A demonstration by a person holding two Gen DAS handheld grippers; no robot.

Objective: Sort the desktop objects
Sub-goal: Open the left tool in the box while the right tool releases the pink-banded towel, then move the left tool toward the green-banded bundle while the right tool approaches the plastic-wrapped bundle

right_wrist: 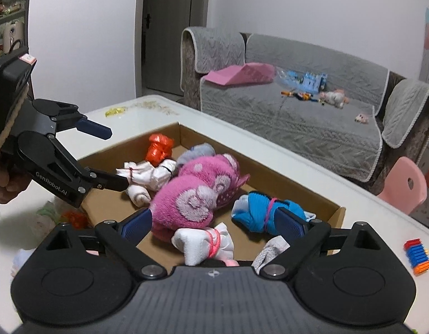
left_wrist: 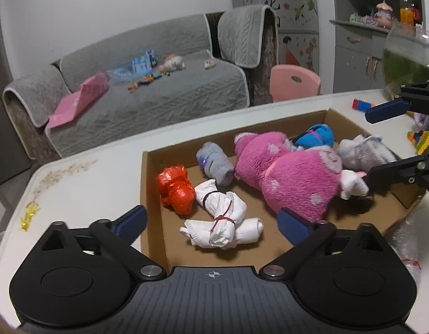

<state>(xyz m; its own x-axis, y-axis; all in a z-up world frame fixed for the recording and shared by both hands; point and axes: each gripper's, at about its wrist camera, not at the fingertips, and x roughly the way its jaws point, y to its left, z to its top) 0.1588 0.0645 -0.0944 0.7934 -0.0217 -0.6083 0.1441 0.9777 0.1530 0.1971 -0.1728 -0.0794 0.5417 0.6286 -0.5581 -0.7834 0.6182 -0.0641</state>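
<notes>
The pink plush bundle [left_wrist: 295,178] lies mid-box in the cardboard box [left_wrist: 150,183] on the desk [left_wrist: 83,183], crowded by 2 white rolls, a blue sock roll [right_wrist: 258,211] and a red bag [left_wrist: 176,192]. Reaching in could snag a neighbour or nudge the box toward the desk edge. The left gripper [left_wrist: 211,220] and right gripper [right_wrist: 214,220] both have fingers spread wide, pinching nothing

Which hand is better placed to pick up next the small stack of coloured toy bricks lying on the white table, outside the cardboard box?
Right. The striped brick stack lies beside the right tool, which is open; the left tool is across the cardboard box.
</notes>
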